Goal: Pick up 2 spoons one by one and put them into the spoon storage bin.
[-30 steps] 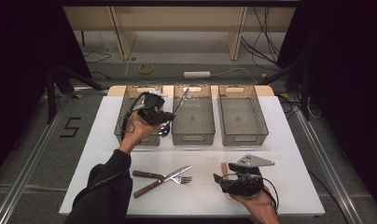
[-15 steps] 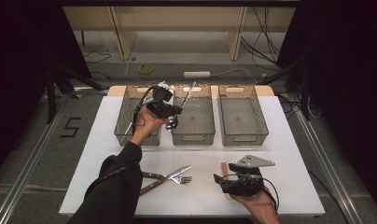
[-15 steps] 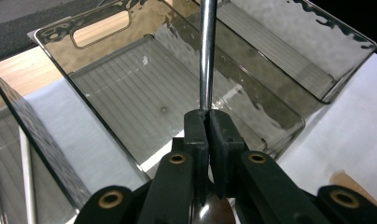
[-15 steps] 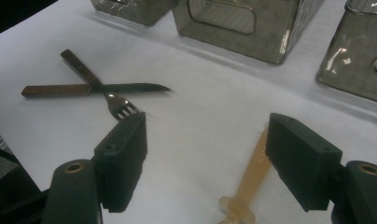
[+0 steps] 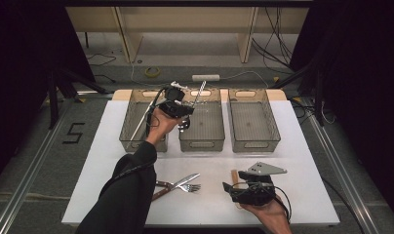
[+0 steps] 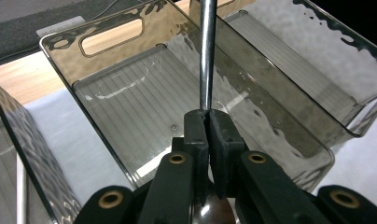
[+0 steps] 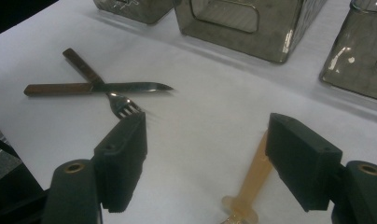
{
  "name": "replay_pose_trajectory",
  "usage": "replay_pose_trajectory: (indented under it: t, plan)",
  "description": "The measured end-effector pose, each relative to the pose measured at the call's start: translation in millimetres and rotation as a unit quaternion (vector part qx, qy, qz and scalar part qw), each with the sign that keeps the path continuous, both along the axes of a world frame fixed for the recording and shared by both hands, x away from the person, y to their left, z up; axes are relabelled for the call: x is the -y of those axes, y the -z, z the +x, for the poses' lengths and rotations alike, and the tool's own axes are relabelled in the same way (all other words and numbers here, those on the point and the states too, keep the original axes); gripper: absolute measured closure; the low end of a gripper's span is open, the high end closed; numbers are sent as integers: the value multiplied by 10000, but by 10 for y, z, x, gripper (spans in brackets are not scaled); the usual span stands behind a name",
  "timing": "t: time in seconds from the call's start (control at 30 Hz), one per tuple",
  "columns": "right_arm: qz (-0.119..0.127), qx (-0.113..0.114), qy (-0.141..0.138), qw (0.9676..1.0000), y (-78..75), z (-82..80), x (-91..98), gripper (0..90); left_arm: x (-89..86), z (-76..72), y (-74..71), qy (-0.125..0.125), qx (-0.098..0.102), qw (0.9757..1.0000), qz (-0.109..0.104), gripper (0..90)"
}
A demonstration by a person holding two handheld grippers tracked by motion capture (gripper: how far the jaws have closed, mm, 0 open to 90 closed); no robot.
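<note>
On the left of the tabletop [image 5: 97, 165], the left-hand bin [image 5: 136, 124] is standing with a long metal piece leaning inside it, and the person's left arm is reaching forward past it. The left tongs [image 5: 189, 108] are hanging over the near left corner of the middle bin [image 5: 205, 127], clenched on a spoon [image 6: 207, 51]; in the left gripper view the two black jaws are pressing together on the steel handle, which is rising straight up from between them over the bin's ribbed floor, while the bowl is showing as a dark shine below the jaws. In the high view the handle is slanting up and away over the middle bin. Nearer the person, a knife [image 5: 162, 184] with a wooden handle and a fork [image 5: 183, 186] are lying crossed on the tabletop, touching each other; the right gripper view is showing them just beyond its left jaw. Further right, the right-hand bin [image 5: 253, 122] is standing beside the middle one. At the near right, the right tongs [image 7: 205, 149] are resting low over the tabletop, released, with the jaws standing wide apart. A pale wooden utensil [image 7: 252, 182] is lying on the tabletop between those jaws, closer to the right one, and neither pad is touching it.
</note>
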State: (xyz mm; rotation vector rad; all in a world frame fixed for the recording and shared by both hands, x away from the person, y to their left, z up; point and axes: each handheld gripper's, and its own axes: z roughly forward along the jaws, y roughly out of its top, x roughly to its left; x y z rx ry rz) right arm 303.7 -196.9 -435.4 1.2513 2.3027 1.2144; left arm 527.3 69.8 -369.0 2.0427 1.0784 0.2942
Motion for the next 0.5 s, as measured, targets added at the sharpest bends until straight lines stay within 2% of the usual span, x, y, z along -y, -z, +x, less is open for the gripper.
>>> replay_pose_trajectory:
  t: [0.17,0.5]
  plan:
    - [-1,-1,-16,10000,4,0,-3,304,43,39,45,-58,-40,9999,-104,852]
    - [-11,-1,-23,10000,3,-7,-6,304,133,62,131,-87,-50,9999,-75,852]
